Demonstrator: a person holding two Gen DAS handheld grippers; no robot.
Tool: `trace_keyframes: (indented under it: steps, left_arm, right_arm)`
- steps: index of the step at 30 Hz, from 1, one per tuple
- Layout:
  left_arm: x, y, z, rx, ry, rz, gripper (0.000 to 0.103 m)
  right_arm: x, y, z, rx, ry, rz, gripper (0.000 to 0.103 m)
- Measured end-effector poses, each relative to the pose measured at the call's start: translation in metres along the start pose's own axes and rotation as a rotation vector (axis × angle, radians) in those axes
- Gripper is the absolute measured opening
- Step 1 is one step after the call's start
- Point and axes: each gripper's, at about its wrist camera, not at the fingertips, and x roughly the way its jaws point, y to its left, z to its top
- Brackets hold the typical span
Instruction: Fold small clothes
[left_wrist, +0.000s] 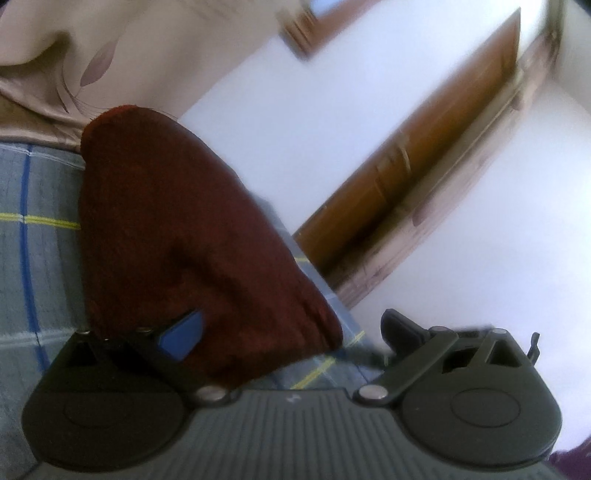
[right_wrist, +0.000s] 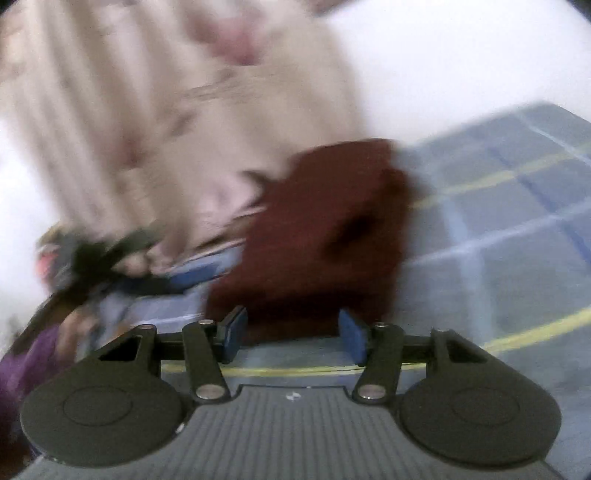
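Left wrist: your left tongs (left_wrist: 288, 332) spread, maroon knit garment (left_wrist: 184, 229) draped over 9 o'clock finger. Right tongs (right_wrist: 291, 334) half spread, pinching nothing, garment just ahead at 12 on checked bedsheet (right_wrist: 498, 229).

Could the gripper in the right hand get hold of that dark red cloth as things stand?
Probably yes. The right gripper is open, and the dark red cloth lies just beyond its fingertips on the checked blanket, with nothing between. The picture is blurred, so contact is unclear.

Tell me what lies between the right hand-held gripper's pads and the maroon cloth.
Nothing but bare checked sheet. In the right wrist view the right hand-held gripper stands open just short of the maroon cloth.
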Motion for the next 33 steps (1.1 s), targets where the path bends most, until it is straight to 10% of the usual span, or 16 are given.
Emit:
trace_keyframes:
  steps: [7,9,19,24,27,33]
  left_arm:
    - [0.009,0.002,0.000,-0.043,0.018,0.047,0.103]
    - [0.014,0.000,-0.001,-0.046,0.017,0.053,0.103]
    - [0.015,-0.001,-0.014,-0.047,0.016,0.065,0.103]
    - [-0.003,-0.009,-0.001,-0.023,-0.038,0.065,0.103]
    - [-0.021,-0.009,0.011,-0.017,-0.127,0.051,0.103]
    - [-0.006,0.046,0.028,-0.182,-0.063,0.103,0.103]
  right_arm:
    - [0.036,-0.009,0.045,0.092,0.078,0.022,0.060]
    - [0.059,-0.011,0.054,0.107,0.114,-0.003,0.019]
    - [0.076,-0.043,0.030,0.166,0.093,-0.013,0.015]
    - [0.058,-0.056,0.038,0.295,0.044,0.118,0.039]
    - [0.051,-0.051,0.063,0.232,0.024,0.050,0.092]
    - [0.091,-0.063,0.093,0.212,0.121,0.041,0.092]
